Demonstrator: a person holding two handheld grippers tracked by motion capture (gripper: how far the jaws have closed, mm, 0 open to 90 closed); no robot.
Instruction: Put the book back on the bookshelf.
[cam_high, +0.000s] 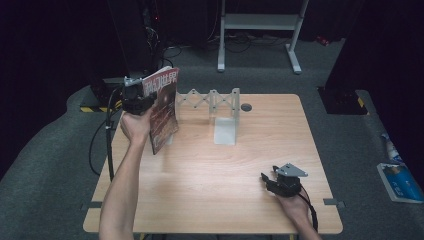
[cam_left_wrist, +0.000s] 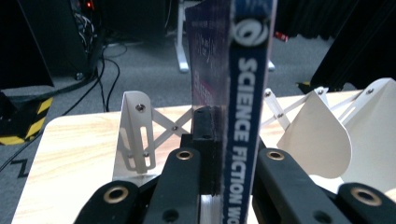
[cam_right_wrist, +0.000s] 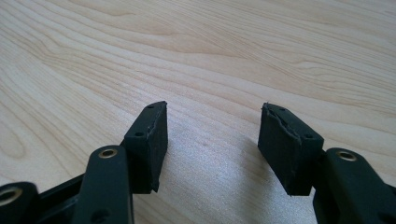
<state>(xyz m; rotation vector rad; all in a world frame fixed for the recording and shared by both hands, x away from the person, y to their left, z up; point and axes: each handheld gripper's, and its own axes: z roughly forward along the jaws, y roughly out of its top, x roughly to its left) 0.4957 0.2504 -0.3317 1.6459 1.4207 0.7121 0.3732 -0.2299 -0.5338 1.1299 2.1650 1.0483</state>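
A magazine (cam_high: 163, 110) with a red cover is held upright above the table's far left part. Its blue spine (cam_left_wrist: 245, 116) reads "SCIENCE FICTION". My left gripper (cam_high: 136, 100) is shut on the magazine, and in the left gripper view my jaws clamp it from both sides. Behind it stands a white expandable book rack (cam_high: 216, 107) with upright dividers (cam_left_wrist: 135, 135). My right gripper (cam_high: 270, 181) rests low over the table near the front right. Its fingertips (cam_right_wrist: 152, 140) stand apart, open, with bare wood between them.
The wooden table (cam_high: 220, 170) has a round grommet hole (cam_high: 246, 107) at the back. A white desk frame (cam_high: 260, 25) stands on the grey carpet beyond. Cables (cam_high: 100, 145) hang off the table's left edge. A blue and white package (cam_high: 400, 180) lies on the floor at right.
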